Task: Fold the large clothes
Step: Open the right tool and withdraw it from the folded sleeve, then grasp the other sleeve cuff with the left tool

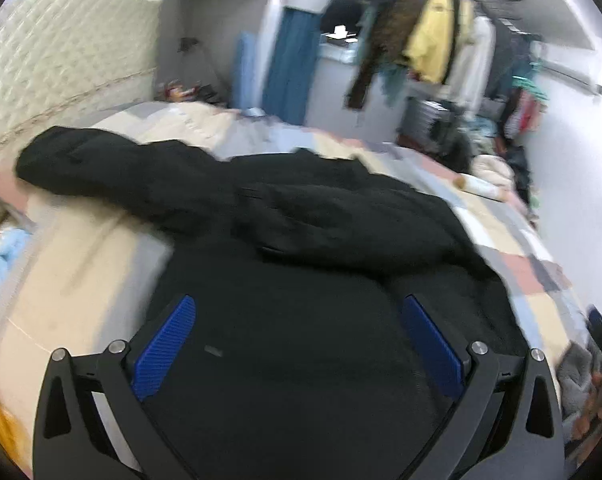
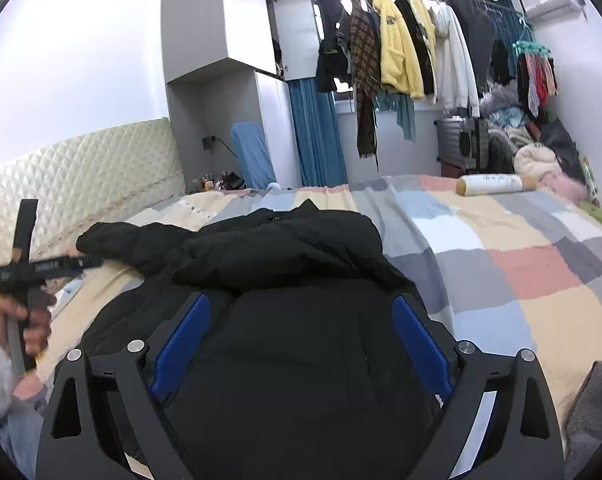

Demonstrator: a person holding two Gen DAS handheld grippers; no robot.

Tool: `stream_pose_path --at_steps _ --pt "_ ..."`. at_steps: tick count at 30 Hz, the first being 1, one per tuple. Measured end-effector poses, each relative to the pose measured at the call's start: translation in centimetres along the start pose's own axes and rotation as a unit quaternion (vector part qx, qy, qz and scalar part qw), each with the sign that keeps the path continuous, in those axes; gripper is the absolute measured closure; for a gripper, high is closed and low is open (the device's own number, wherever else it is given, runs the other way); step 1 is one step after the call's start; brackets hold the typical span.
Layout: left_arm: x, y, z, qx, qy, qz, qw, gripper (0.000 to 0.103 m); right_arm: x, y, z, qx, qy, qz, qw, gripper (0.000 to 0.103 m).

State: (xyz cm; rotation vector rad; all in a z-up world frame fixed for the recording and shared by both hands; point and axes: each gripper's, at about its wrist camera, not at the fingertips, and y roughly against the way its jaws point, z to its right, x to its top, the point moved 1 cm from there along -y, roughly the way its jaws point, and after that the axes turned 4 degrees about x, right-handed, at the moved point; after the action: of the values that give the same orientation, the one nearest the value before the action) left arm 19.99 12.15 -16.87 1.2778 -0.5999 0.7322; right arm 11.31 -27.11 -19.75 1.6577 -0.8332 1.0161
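Note:
A large black padded jacket (image 1: 285,216) lies spread on the bed, one sleeve folded across its body and the other stretched out to the left. It also shows in the right wrist view (image 2: 269,248). My left gripper (image 1: 297,312) is open and empty, hovering over the jacket's near part. My right gripper (image 2: 301,316) is open and empty, also over the jacket's near part. The left gripper held in a hand (image 2: 29,272) shows at the left edge of the right wrist view.
The bed has a patchwork cover (image 2: 501,264) and a quilted cream headboard (image 2: 81,172) at the left. A cream cylindrical bolster (image 2: 493,184) lies at the far right of the bed. Hanging clothes (image 2: 401,56), a suitcase and piled laundry stand beyond.

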Motion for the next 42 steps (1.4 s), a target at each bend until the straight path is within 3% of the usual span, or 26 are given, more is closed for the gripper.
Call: stream_pose_path --at_steps 3,6,11,16,24,32,35,36,38,39,41,42 --pt "3.2 -0.5 -4.5 0.050 0.014 0.011 0.9986 0.000 -0.2 -0.6 0.4 -0.002 -0.011 -0.001 1.000 0.001" --pt "6.4 -1.2 -9.2 0.098 0.029 0.016 0.9946 0.000 -0.3 -1.2 0.5 0.000 -0.015 -0.004 1.000 0.000" --pt "10.3 -3.3 -17.5 0.142 0.095 0.009 0.9854 0.000 -0.6 -2.3 0.3 -0.011 -0.011 -0.016 1.000 0.000" --pt "11.6 -5.8 -24.9 0.133 0.183 0.015 0.9740 0.000 -0.5 -3.7 -1.0 -0.015 0.001 -0.015 1.000 0.000" --pt "11.5 -11.9 -35.4 0.111 0.311 0.022 0.9438 0.001 -0.4 -7.7 -3.5 -0.023 0.011 -0.039 0.999 0.000" --pt "10.9 -16.1 -43.2 0.102 0.369 0.041 0.9230 0.005 -1.0 -11.4 -4.1 -0.034 -0.019 -0.074 0.997 0.000" --pt "10.8 -16.2 -44.6 0.083 0.390 0.076 0.9139 0.005 -1.0 -12.6 -4.3 -0.040 -0.017 -0.083 0.996 0.000" --pt "10.9 -16.0 -44.8 0.079 0.392 0.094 0.9116 0.006 -0.9 -12.9 -4.1 -0.041 -0.023 -0.086 0.995 0.000" --pt "11.6 -15.8 -44.5 0.077 0.378 0.111 0.9161 0.015 -0.8 -13.3 -3.7 -0.040 -0.036 -0.086 0.995 0.000" --pt "12.2 -15.8 -44.3 0.077 0.364 0.111 0.9216 0.026 -0.7 -13.4 -3.5 -0.042 -0.039 -0.086 0.995 0.000" --pt "12.8 -16.0 -44.2 0.066 0.361 0.104 0.9245 0.037 -0.6 -13.4 -3.3 -0.045 -0.037 -0.086 0.995 0.000" --pt "13.1 -16.2 -44.1 0.054 0.362 0.096 0.9256 0.052 -0.7 -13.3 -3.2 -0.046 -0.036 -0.087 0.994 0.000"
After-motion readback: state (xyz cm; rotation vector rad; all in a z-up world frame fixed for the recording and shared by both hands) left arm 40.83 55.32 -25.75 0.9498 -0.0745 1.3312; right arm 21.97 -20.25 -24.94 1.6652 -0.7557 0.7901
